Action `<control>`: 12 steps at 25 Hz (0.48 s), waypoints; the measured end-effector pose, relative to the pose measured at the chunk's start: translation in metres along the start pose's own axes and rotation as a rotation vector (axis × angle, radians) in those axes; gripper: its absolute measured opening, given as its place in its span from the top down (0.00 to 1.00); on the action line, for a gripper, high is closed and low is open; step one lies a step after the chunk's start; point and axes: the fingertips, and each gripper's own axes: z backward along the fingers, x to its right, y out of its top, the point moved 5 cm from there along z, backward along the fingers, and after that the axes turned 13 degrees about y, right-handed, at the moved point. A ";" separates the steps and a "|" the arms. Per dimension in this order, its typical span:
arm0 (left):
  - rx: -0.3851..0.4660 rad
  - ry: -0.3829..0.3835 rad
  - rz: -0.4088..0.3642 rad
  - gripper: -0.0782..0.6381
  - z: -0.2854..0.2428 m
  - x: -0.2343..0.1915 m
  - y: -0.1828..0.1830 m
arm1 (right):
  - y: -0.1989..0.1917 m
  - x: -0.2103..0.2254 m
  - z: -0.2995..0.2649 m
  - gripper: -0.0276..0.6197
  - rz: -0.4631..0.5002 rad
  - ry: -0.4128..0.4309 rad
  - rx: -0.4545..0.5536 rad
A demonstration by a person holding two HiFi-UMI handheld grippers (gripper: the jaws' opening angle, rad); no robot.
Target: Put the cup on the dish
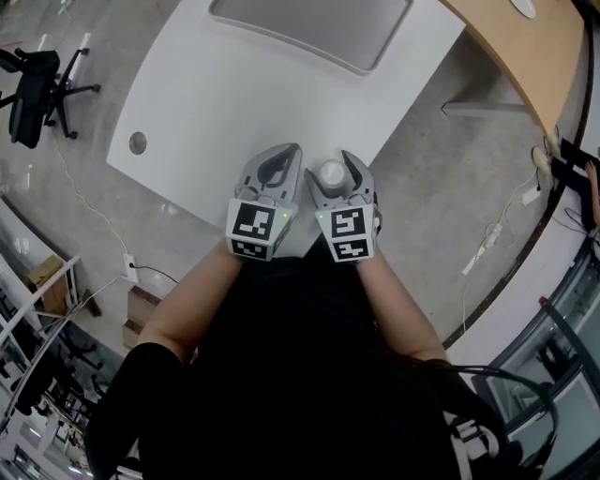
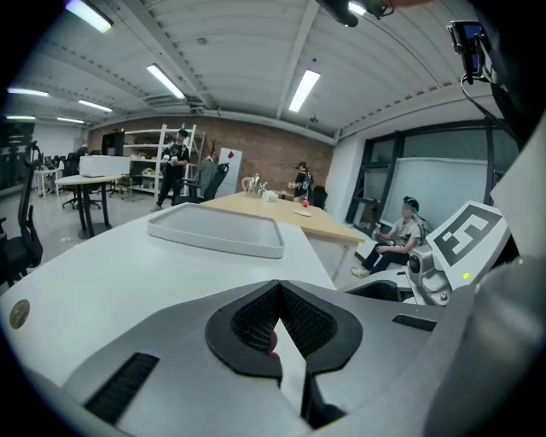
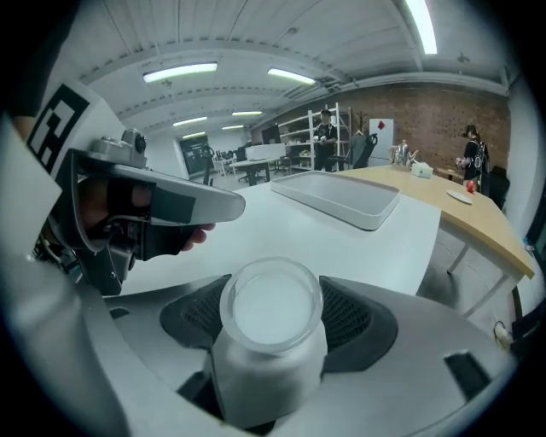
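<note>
An open-plan office with a brick back wall (image 2: 264, 162), strip lights on the ceiling and a grey floor. A white table (image 1: 216, 103) fills the upper middle of the head view.

At the lower centre of that view, over the table's near corner, a person holds two grey grippers side by side. The right gripper (image 1: 330, 165) has its jaws spread wide. A frosted white cup (image 3: 271, 337) stands upright between them, its open mouth facing up. The dark ribbed pads (image 3: 354, 317) sit close on either side of the cup and do not visibly press on it. The left gripper (image 2: 277, 286), just left of the right one, has its jaws closed together at the tips with nothing between them.

Each gripper carries a cube with black and white square markers (image 1: 345, 230). Bare forearms and black clothing run down from them to the bottom of the head view.

The grey dish (image 1: 309, 28), a shallow rectangular tray, lies at the top centre of the head view on the far part of the table, well apart from the cup.

A curved wooden table (image 1: 525, 56) crosses the upper right corner. A black office chair (image 1: 33, 84) stands on the floor at the upper left. In the left gripper view, a person (image 2: 397, 239) sits at the right middle, beyond the table
</note>
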 end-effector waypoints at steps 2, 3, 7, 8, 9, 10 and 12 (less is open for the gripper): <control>-0.004 0.002 0.007 0.89 -0.002 -0.001 -0.001 | -0.001 0.001 -0.003 0.54 -0.001 -0.004 -0.003; -0.006 0.002 0.010 0.89 -0.003 -0.002 -0.002 | 0.000 0.002 -0.004 0.54 0.003 -0.013 0.001; -0.008 0.003 0.021 0.89 -0.005 -0.007 -0.004 | 0.001 0.001 -0.005 0.55 0.025 -0.034 0.004; -0.006 0.004 0.024 0.89 -0.004 -0.008 -0.004 | 0.001 0.001 -0.004 0.55 0.023 -0.039 0.007; -0.004 0.004 0.026 0.89 -0.003 -0.010 -0.004 | 0.003 0.000 -0.002 0.55 0.022 -0.046 0.014; 0.001 0.001 0.028 0.89 -0.001 -0.010 -0.003 | 0.006 -0.002 0.001 0.55 0.023 -0.055 0.024; 0.016 -0.007 0.027 0.89 0.008 -0.010 -0.001 | 0.013 -0.008 0.010 0.55 0.032 -0.072 0.045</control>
